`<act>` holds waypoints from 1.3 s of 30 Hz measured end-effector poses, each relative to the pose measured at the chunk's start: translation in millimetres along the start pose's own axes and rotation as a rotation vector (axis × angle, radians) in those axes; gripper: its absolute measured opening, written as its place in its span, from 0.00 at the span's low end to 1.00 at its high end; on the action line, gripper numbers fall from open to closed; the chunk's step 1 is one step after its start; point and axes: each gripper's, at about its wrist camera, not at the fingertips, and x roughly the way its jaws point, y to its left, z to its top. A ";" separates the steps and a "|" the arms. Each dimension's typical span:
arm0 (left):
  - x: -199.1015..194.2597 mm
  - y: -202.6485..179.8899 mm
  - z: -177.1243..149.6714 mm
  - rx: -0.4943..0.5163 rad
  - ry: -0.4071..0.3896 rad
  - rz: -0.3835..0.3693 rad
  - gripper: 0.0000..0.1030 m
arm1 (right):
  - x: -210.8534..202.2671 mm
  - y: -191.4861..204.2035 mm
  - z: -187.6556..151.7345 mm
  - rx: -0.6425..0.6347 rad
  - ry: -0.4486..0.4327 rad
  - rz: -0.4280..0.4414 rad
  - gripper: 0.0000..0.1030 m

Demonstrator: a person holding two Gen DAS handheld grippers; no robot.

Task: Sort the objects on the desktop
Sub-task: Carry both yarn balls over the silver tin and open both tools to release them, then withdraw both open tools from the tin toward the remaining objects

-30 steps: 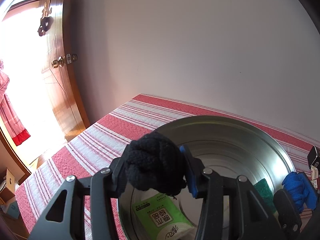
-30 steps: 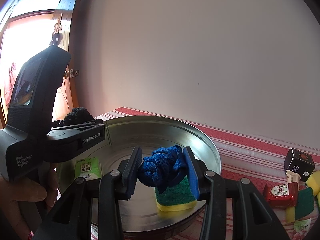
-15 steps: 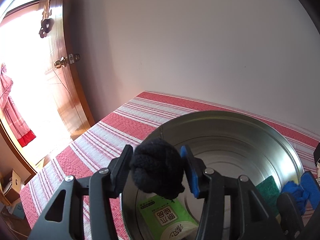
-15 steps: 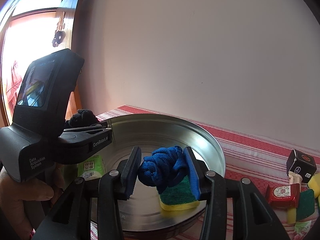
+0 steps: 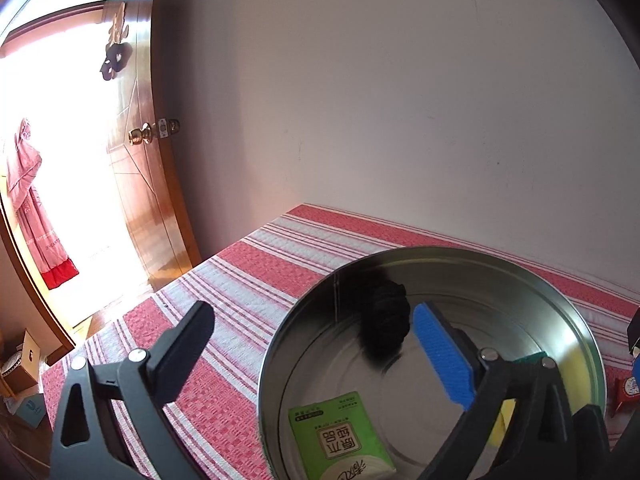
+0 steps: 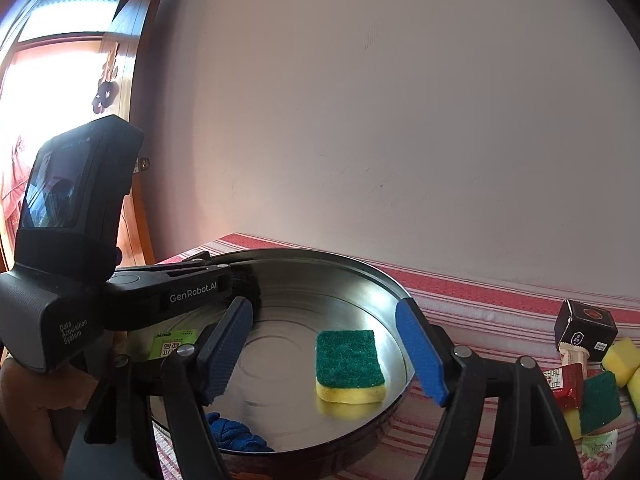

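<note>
A round steel tray (image 5: 576, 320) (image 6: 384, 280) sits on the red striped cloth. My left gripper (image 5: 316, 348) is open over the tray's left rim; a black knitted bundle (image 5: 386, 320) is blurred just below it, inside the tray. My right gripper (image 6: 324, 344) is open above the tray; a blue knitted bundle (image 6: 236, 434) lies on the tray floor near its front edge. A green-and-yellow sponge (image 6: 348, 364) and a green tissue pack (image 5: 340, 436) (image 6: 172, 344) also lie in the tray. The left gripper's body (image 6: 72, 280) fills the left of the right wrist view.
To the right of the tray lie a black box (image 6: 586, 326), a red packet (image 6: 566, 384), more green and yellow sponges (image 6: 600, 404) and a snack bag (image 6: 600, 452). A wooden door (image 5: 148, 160) stands open at the left, beyond the table edge. A wall is close behind.
Both grippers have opened. The black bundle has left the left gripper and drops into the tray; the blue bundle has left the right gripper and lies in the tray.
</note>
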 end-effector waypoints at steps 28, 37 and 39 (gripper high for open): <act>-46.0 28.5 -42.0 -0.172 -0.120 0.023 0.99 | -23.7 -13.6 -2.1 0.089 -0.075 -0.130 0.84; -59.3 9.6 -46.0 -0.084 -0.143 0.021 0.99 | -42.4 -13.9 -2.5 0.055 -0.132 -0.174 0.85; -61.3 8.1 -47.1 -0.077 -0.141 0.016 0.99 | -44.6 -16.3 -2.7 0.051 -0.136 -0.186 0.85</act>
